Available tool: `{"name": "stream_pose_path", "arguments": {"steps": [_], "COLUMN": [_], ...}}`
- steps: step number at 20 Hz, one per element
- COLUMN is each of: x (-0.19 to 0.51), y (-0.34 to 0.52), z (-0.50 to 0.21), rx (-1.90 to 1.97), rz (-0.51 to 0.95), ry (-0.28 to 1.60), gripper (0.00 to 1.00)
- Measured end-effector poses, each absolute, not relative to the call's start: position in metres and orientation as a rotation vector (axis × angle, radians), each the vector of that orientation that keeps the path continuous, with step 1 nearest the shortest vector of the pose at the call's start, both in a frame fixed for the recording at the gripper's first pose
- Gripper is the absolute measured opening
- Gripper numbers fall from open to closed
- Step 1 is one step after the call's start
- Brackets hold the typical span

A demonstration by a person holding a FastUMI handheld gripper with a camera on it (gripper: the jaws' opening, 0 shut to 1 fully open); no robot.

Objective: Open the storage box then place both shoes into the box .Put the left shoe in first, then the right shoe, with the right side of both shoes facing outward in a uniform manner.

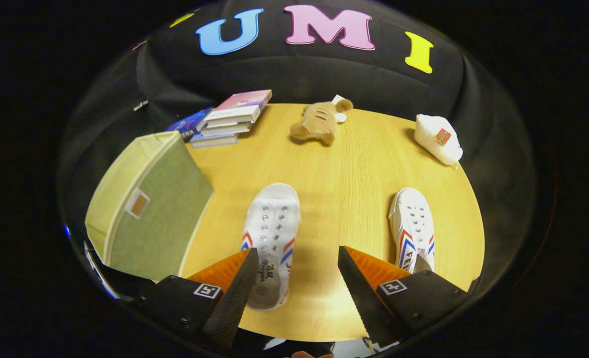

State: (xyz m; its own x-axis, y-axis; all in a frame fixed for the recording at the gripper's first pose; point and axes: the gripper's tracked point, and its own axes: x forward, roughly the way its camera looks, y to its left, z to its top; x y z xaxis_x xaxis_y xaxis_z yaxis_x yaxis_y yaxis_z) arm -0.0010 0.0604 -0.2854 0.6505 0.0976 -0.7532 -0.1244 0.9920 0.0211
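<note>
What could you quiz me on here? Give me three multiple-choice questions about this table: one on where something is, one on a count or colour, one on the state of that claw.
1. Where does the plush toy lie?
A. inside the green box
B. on the far side of the table, between the stack of books and the white cap
C. between the claw's fingers

2. How many white shoes are on the table?
A. one
B. two
C. three

3. What is the claw doing?
A. open, holding nothing
B. shut on a shoe
C. shut on the plush toy

Answers
1. B: the toy rests near the table's far edge, with the books on one side and the cap on the other.
2. B: one shoe lies beside the left finger, the other shoe beyond the right finger.
3. A: the fingers stand wide apart with bare table between them.
</note>
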Motion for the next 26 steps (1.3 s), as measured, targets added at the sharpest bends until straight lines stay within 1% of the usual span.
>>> {"name": "stream_pose_path", "arguments": {"steps": [5, 9, 10, 11, 13, 14, 15, 16, 19, 20, 21, 26], "x": [-0.005, -0.002, -0.003, -0.004, -0.006, -0.006, -0.007, -0.007, -0.005, -0.004, -0.005, -0.007], "y": [0.064, 0.080, 0.086, 0.089, 0.099, 0.099, 0.098, 0.099, 0.093, 0.093, 0.092, 0.098], "z": [-0.329, -0.348, -0.351, -0.350, -0.350, -0.351, -0.349, -0.350, -0.348, -0.349, -0.348, -0.333], "rx": [-0.096, -0.050, -0.019, 0.009, 0.067, 0.079, 0.091, 0.104, 0.190, 0.218, 0.230, 0.275], "rz": [0.172, 0.213, 0.230, 0.248, 0.284, 0.279, 0.277, 0.271, 0.216, 0.206, 0.198, 0.163], "ry": [0.939, 0.973, 0.983, 0.988, 0.997, 1.003, 1.012, 1.021, 1.014, 1.010, 1.008, 0.977], "gripper": [0.99, 0.98, 0.94, 0.76, 0.56, 0.46, 0.38, 0.35, 0.10, 0.10, 0.07, 0.05]}}
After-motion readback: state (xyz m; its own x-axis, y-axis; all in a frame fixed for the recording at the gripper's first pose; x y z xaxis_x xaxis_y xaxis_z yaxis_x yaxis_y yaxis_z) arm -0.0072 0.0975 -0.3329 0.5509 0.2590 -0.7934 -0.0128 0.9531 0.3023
